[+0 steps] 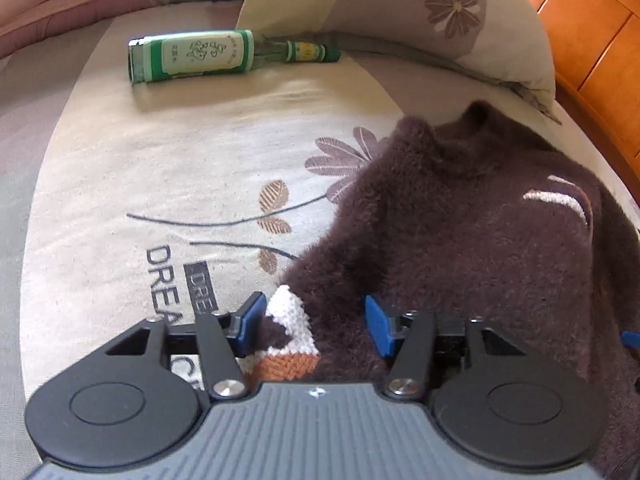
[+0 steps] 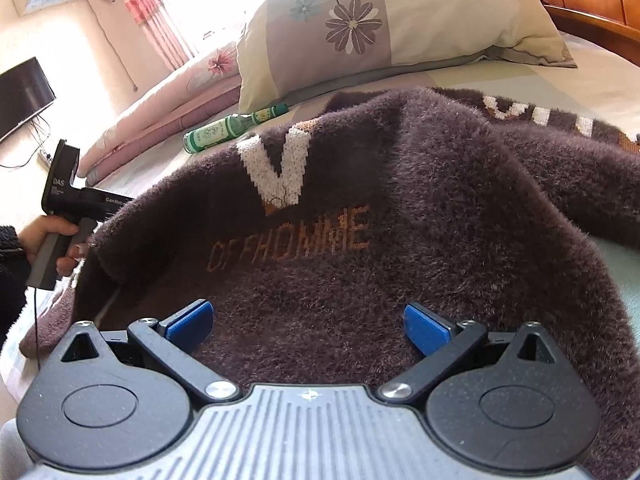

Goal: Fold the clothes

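Two handheld grippers work a dark brown fuzzy sweater [image 2: 420,208] spread across a flower-printed bed sheet [image 1: 160,168], its collar end lying nearest the pillow [image 2: 384,24]. On the left gripper [image 1: 316,322], the blue fingers [image 1: 251,322] stand on either side of a raised fold of the sweater's edge where white and orange knit shows; the fabric fills the gap, yet whether the pads already pinch it cannot be told from this angle. Across the garment, the right gripper [image 2: 308,326] hovers low with its fingers spread wide and nothing between them, plush pile beneath. A hand [image 2: 52,244] grips the left tool's handle at the sweater's far side in the right wrist view. To fold cleanly, the left fingers likely need a firm bite on the full thickness of that edge before any lift, and the right gripper should probably take a matching hold along the same side so the panel travels flat without bunching; thick pile may slip from a shallow pinch. Legible writing includes a large white "V" above orange lettering reading roughly "OF FHOMME" on the sweater, "DREA" printed on the sheet, and "GenRobo" partly visible on the left tool's body. A green glass bottle [image 1: 192,58] with a white label in Chinese characters, too small to read, lies on its side near the pillow, well apart from the work.
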`<state>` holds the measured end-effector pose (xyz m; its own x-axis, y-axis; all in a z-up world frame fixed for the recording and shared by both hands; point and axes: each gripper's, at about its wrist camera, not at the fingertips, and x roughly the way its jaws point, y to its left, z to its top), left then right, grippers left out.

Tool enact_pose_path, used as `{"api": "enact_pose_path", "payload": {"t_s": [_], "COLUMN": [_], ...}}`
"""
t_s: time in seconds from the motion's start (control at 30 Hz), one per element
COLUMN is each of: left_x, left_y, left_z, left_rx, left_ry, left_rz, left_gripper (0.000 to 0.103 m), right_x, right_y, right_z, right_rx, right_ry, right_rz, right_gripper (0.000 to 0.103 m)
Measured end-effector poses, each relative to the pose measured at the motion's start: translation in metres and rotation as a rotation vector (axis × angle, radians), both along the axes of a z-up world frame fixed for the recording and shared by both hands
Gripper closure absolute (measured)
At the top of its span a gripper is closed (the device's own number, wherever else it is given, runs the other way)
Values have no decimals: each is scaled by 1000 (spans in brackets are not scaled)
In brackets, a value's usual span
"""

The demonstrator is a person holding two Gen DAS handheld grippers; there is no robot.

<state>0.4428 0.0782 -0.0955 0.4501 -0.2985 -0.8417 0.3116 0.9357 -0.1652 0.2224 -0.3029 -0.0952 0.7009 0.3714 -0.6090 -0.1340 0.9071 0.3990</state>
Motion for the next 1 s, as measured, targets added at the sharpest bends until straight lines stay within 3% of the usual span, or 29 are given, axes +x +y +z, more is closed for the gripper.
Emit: {"api": "enact_pose_path", "payload": {"t_s": [0.1,0.13,0.6,0.73,0.83,0.93,1.0], "left_x": [-1,0,53,66,70,61,51], "left_y": [-10,-12,-27,-28,-23,-26,-34], "left_z": [14,20,67,57,41,49,64], "left_rx": [71,89,220,229,236,232,278], "left_ry": [-29,-45,-233,-218,-174,-194,-239], "left_rz": [-11,0,122,153,184,207,181], "left_gripper": [90,92,94,93,83,82,80], "right_x": [0,0,-2,-3,-4,-5,-4], "right_y": [1,1,-8,-11,-12,-13,-14], "right_z": [0,0,-2,-2,0,2,3], "right_rx": [-7,-7,15,15,13,14,17], "right_ry": [-2,-3,-19,-18,-16,-16,-17], "right_rz": [-1,-1,-17,-17,-14,-12,-12], "right_gripper": [0,0,0,0,0,0,0]}}
